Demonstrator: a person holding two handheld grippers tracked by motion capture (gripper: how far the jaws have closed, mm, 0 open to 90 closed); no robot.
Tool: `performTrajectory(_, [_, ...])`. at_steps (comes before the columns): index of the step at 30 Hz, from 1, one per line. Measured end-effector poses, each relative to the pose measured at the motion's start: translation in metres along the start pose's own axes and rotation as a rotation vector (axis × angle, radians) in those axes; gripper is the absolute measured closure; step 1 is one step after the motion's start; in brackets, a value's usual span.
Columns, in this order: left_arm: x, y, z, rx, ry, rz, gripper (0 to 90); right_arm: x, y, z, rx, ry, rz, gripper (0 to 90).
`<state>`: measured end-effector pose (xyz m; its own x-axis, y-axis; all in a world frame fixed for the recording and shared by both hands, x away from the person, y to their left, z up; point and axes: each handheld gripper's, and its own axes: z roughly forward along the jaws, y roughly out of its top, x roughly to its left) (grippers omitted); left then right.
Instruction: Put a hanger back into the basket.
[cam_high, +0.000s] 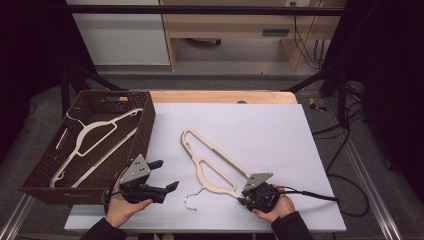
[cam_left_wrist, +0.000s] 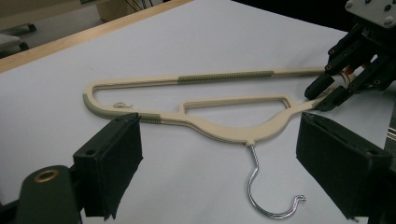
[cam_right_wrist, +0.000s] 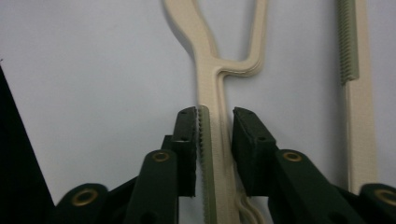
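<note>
Right gripper: at the table's near edge, jaws astride one end of the cream hanger — left pad against the ribbed edge, right pad with a sliver of gap; not yet clamped, by my reading.
Hanger position: flat on the white sheet, mid-table; long axis runs from the right gripper away and leftward; metal hook points toward the near edge.
Left gripper: jaws wide apart, nothing between them, hovering just left of the hanger, facing it.
Nearer hand: right.
Basket: dark wicker, left of the sheet, holding a second hanger.
Clearance: open sheet right and beyond — basket wall limits leftward travel.
</note>
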<state>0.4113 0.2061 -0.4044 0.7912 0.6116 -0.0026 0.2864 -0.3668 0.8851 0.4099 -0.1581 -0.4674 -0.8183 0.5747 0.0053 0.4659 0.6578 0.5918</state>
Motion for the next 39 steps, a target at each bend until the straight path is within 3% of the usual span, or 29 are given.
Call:
performTrajectory(2, [-0.001,0.000,0.001,0.002,-0.003,0.001,14.4,-0.001,0.001,-0.001,0.008,-0.002,-0.026,75.1])
performTrajectory(8, [-0.001,0.000,0.002,0.006,-0.008,-0.001,14.5,-0.003,0.001,-0.001,0.010,0.022,-0.033,79.3])
performTrajectory(27, [-0.004,-0.002,0.007,0.024,-0.018,0.002,15.1,-0.007,0.005,-0.011,-0.028,0.072,0.007,79.4])
performTrajectory(39, [-0.006,-0.004,0.012,0.044,-0.030,0.010,15.1,-0.007,0.006,-0.011,-0.019,0.074,0.016,79.5])
